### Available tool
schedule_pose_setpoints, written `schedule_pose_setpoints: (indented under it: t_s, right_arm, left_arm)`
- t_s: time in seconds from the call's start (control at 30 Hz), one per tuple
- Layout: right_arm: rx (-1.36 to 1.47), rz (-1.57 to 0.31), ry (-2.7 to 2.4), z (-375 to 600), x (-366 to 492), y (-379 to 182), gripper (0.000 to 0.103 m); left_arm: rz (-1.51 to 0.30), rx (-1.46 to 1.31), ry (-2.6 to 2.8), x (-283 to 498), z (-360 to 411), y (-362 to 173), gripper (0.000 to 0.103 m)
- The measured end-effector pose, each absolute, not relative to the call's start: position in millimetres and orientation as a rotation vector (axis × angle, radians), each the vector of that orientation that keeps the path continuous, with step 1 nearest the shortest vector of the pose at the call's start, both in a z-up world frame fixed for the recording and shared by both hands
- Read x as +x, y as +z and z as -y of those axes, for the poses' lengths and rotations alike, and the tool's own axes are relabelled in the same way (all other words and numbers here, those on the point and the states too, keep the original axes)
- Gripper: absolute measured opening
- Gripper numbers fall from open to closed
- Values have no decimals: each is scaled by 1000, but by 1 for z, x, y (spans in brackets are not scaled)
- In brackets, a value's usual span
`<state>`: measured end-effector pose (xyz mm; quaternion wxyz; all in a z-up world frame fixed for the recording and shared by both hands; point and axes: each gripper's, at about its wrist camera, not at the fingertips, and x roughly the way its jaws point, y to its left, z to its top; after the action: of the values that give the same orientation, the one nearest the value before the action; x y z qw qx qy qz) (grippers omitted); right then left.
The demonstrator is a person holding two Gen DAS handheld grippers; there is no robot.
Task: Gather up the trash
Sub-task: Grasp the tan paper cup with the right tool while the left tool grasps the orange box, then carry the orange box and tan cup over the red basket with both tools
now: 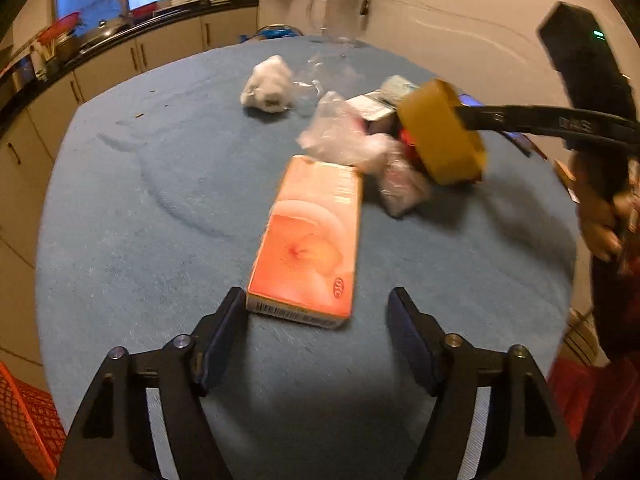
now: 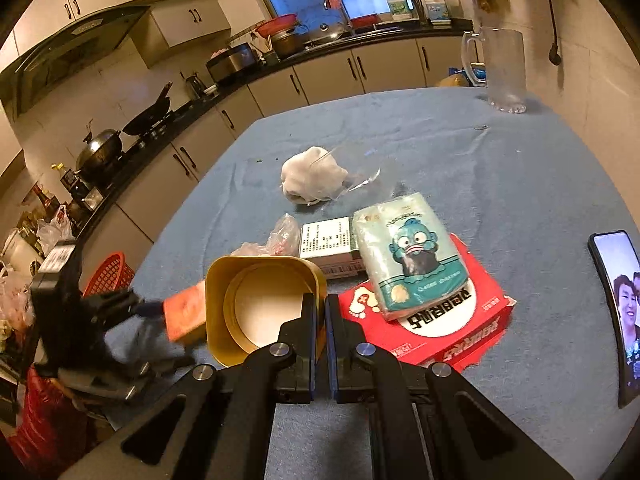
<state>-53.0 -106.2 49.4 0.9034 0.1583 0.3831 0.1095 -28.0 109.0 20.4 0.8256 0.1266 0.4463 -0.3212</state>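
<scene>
An orange carton [image 1: 308, 236] lies on the blue tablecloth [image 1: 140, 200], its near end between the fingers of my left gripper [image 1: 316, 296]. That gripper is open, and its left finger sits close beside the carton's corner. My right gripper [image 2: 320, 300] is shut on the rim of a yellow tub [image 2: 248, 280] and holds it above the table. In the left wrist view the tub [image 1: 440, 132] hangs over the trash pile. A crumpled white wad [image 2: 312, 176], a clear plastic bag [image 1: 340, 132], a small white box [image 2: 324, 240] and a cartoon tissue pack [image 2: 408, 248] on a red box [image 2: 440, 320] lie there.
A glass pitcher [image 2: 504, 68] stands at the far edge of the table. A phone [image 2: 620, 300] lies at the right edge. A red mesh basket [image 2: 110, 276] sits on the floor to the left. Kitchen counters with pots run along the back.
</scene>
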Motion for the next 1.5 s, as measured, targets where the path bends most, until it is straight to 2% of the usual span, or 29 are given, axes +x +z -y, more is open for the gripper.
schedule_pose_setpoints:
  t_s: [0.1, 0.37, 0.47, 0.6, 1.07, 1.5]
  right_arm:
    - [334, -788, 222, 109, -54, 49, 5]
    - [351, -784, 234, 112, -57, 46, 5]
    - [353, -788, 230, 112, -59, 44, 5]
    - [356, -789, 237, 110, -60, 43, 5]
    - [312, -774, 276, 72, -69, 41, 5]
    - [263, -786, 339, 29, -63, 55, 5]
  left_arm:
    - [-923, 282, -614, -25, -109, 27, 81]
    - [-950, 240, -576, -6, -94, 26, 80]
    - [-982, 255, -535, -3, -87, 20, 53]
    - [-973, 241, -491, -9, -88, 20, 51]
    - [-775, 137, -293, -77, -123, 42, 50]
    - [-723, 92, -187, -96, -170, 55, 51]
